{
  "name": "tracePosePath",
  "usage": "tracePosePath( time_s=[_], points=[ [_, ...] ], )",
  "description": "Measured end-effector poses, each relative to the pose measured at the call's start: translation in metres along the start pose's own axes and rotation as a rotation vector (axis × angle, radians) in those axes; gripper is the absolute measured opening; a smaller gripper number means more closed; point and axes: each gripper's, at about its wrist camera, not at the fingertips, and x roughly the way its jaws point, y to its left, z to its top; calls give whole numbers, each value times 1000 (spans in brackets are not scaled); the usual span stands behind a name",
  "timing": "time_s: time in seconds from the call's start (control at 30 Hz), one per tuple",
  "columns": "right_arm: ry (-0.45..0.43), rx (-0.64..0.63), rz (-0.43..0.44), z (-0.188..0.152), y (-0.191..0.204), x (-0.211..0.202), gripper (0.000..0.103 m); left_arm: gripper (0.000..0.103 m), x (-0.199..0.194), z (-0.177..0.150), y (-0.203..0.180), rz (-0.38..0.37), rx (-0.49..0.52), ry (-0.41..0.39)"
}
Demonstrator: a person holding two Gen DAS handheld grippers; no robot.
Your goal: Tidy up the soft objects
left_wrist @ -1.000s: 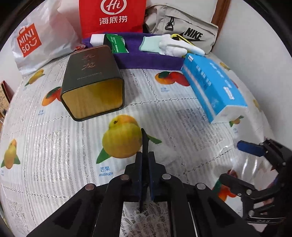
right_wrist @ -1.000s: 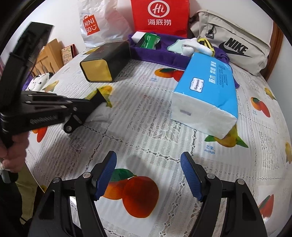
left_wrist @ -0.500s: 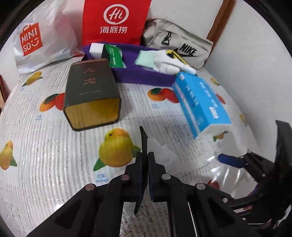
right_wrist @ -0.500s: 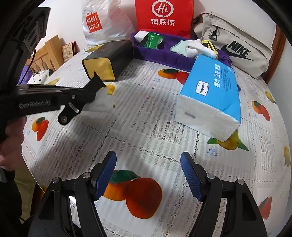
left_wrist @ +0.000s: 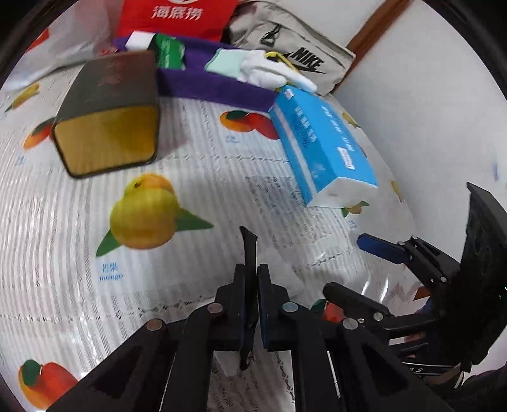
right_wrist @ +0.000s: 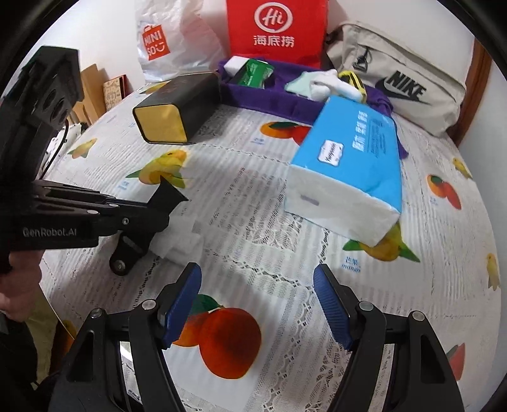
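Observation:
My left gripper is shut, and a small white soft piece hangs under its fingers, pinched by a thin edge. In the right wrist view the left gripper comes in from the left, low over the fruit-print tablecloth. A blue tissue pack lies on its side at centre right. Behind it a purple tray holds a white glove and a green packet. My right gripper stands open over a printed peach, with nothing between its blue pads.
A dark tin with a gold end lies on its side in front of the tray's left end. A red bag, a white Miniso bag and a grey Nike bag line the back. A white wall closes the right side.
In the right wrist view the left gripper has sunk toward the tablecloth with the white piece under it, and its own view has swung to the right. The right gripper has stayed put.

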Motion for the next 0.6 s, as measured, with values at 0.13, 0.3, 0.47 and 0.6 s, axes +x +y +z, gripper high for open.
tracePosePath(
  time_s=[0.13, 0.3, 0.47, 0.6],
  points=[
    [-3, 13, 3, 0, -1, 0, 73, 7, -8, 11, 5, -115, -32, 6],
    [-21, 1, 24, 4, 5, 0, 73, 7, -1, 13, 12, -14, -38, 10],
    [-51, 15, 65, 10, 7, 5, 73, 7, 6, 11, 15, -41, -50, 43],
    [-64, 36, 91, 20, 10, 18, 73, 7, 5, 10, 20, -62, -69, 48]
  ],
)
